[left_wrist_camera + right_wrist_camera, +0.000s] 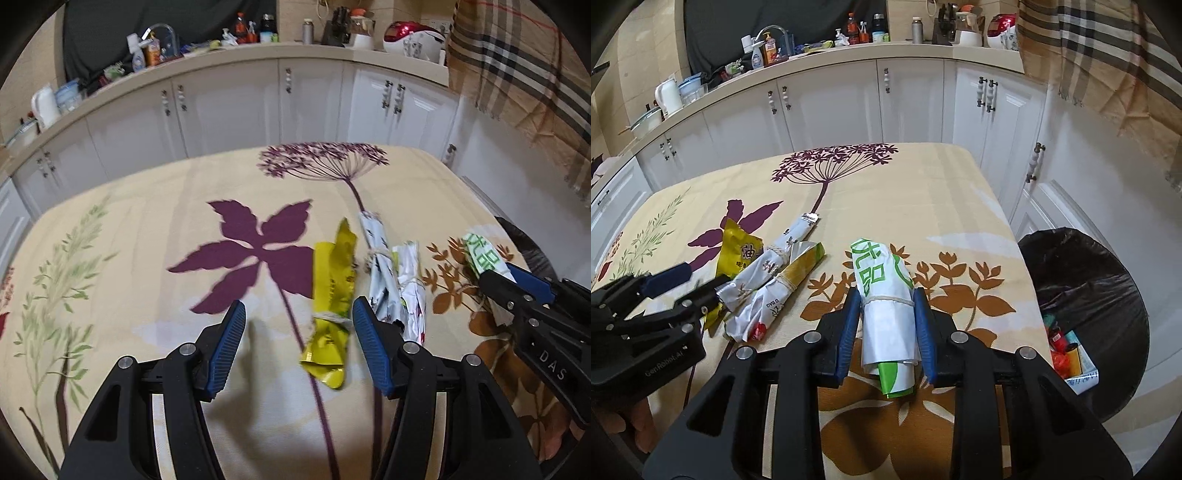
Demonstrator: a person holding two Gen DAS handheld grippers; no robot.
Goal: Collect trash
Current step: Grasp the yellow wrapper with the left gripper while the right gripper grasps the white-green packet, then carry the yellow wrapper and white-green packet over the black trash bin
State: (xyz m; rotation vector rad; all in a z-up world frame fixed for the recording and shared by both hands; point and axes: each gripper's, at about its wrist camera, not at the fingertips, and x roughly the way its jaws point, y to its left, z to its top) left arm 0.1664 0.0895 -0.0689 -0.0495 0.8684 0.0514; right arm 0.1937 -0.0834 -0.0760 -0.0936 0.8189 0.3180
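Note:
My left gripper (299, 317) is open over the floral tablecloth (147, 258), with a yellow tied wrapper (332, 295) lying between its fingers. Two white tied wrappers (380, 266) (412, 291) lie just right of it. My right gripper (886, 306) is shut on a white-and-green rolled wrapper (882, 280), which also shows in the left wrist view (484, 254). In the right wrist view the yellow wrapper (738, 254) and the white wrappers (779, 258) (775, 299) lie to the left, by the left gripper (679, 284).
A bin lined with a black bag (1086, 280), holding some trash, stands off the table's right edge. White cabinets (229, 107) and a cluttered counter (236, 48) run behind the table. A plaid cloth (517, 74) hangs at the upper right.

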